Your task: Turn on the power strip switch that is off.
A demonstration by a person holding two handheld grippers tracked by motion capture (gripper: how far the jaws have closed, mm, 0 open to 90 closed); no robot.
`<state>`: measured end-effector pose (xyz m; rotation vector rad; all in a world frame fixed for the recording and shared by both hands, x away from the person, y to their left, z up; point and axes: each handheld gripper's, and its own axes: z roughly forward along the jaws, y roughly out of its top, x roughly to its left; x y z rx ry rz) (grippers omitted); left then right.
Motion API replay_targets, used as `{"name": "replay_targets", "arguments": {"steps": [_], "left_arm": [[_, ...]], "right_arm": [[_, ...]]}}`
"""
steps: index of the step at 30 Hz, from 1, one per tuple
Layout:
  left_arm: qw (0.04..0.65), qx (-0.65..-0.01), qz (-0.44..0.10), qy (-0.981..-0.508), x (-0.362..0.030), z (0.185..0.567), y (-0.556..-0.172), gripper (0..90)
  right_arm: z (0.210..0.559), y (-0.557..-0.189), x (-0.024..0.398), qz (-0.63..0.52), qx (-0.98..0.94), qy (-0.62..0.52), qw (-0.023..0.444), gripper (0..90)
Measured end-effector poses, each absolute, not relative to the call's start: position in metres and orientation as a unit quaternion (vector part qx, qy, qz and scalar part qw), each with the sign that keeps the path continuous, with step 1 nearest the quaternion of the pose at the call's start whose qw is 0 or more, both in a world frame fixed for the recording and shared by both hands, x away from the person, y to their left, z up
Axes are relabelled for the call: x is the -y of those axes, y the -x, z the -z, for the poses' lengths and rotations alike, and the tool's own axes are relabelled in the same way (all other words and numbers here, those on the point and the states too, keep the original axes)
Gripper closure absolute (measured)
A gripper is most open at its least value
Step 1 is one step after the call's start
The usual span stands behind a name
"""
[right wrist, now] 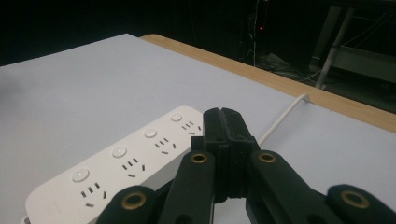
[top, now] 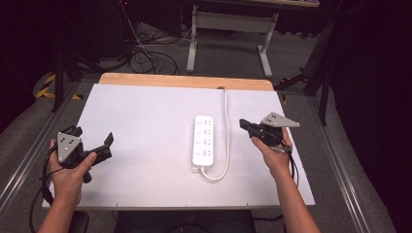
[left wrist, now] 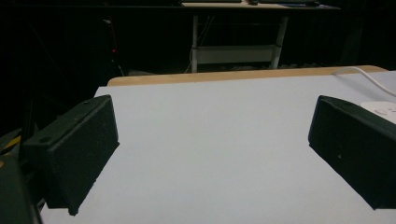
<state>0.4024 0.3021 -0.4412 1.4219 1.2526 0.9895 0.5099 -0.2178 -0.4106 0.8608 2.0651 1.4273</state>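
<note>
A white power strip (top: 203,140) lies mid-bench between the left gripper (top: 92,145), jaws apart, and right gripper (top: 247,125), jaws together.

Even overhead light falls on the white table (top: 145,126), while the room beyond it sinks into darkness. Both gripper views are dim and soft, with faint shadows under the black jaws.

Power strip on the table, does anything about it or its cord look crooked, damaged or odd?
Nothing stands out. The white power strip lies flat and roughly square to the table, sockets empty, casing intact. Its cord loops from the near end and runs tidily up past the far edge. The left gripper is open and the right gripper shut, both apart from it.
</note>
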Motion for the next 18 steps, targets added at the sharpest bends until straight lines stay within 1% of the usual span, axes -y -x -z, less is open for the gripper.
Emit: {"name": "replay_targets", "arguments": {"steps": [18], "left_arm": [[0.478, -0.51, -0.403, -0.591, -0.302, 0.442, -0.401, 2.2]], "right_arm": [[0.409, -0.531, 0.172, -0.501, -0.786, -0.286, 0.221, 90.0]]}}
